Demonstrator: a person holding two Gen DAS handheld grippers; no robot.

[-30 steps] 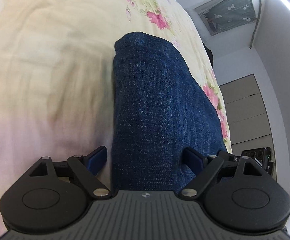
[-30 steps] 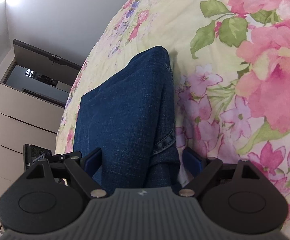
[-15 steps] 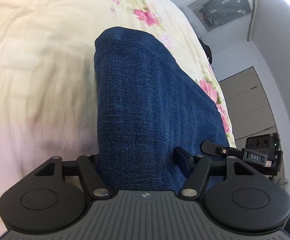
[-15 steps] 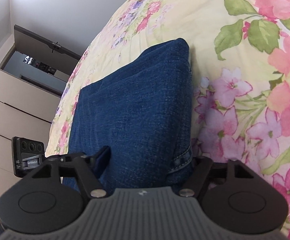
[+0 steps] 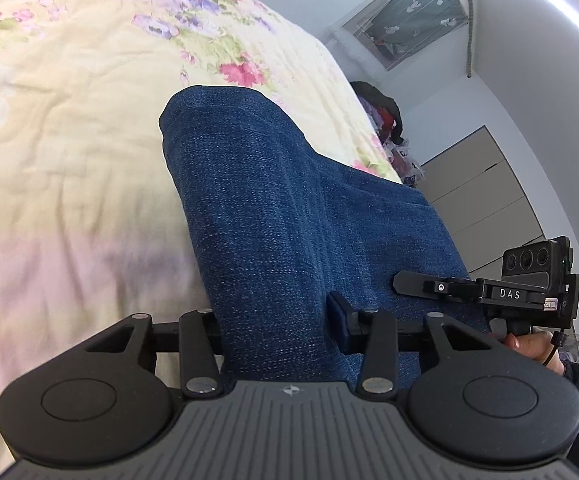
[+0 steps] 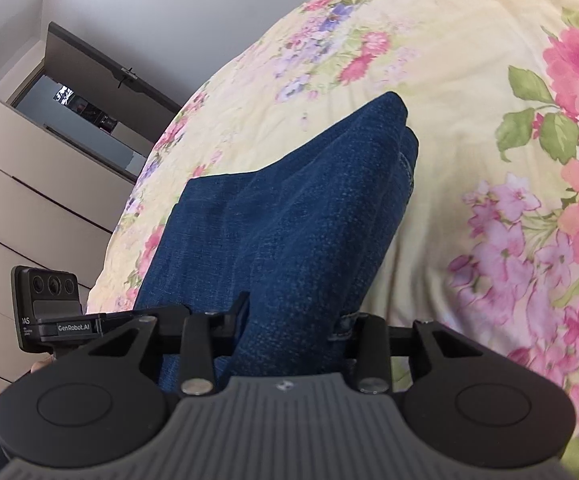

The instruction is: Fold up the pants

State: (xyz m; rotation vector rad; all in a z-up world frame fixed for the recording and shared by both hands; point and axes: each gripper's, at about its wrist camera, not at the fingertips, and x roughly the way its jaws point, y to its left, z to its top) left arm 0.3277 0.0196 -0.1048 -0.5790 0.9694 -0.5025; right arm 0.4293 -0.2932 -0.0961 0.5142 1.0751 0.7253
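Note:
The blue denim pants (image 5: 273,220) lie folded on the floral bedspread (image 5: 69,128) and rise toward both cameras. My left gripper (image 5: 277,320) is shut on the near left edge of the pants, lifting it. My right gripper (image 6: 293,320) is shut on the near right edge of the pants (image 6: 297,216), by a stitched seam. Each gripper's fingers are mostly hidden by the denim. The right gripper also shows at the right of the left wrist view (image 5: 489,292), and the left gripper at the left of the right wrist view (image 6: 61,324).
The bedspread (image 6: 489,160) stretches beyond the pants. Grey drawer fronts (image 6: 17,208) stand past the bed's edge. A pile of clothes (image 5: 385,120) sits at the bed's far corner, under a curtained window (image 5: 409,28).
Both grippers have closed from open onto the near end of the pants and lifted it. The pants now bulge upward and the views have tilted up.

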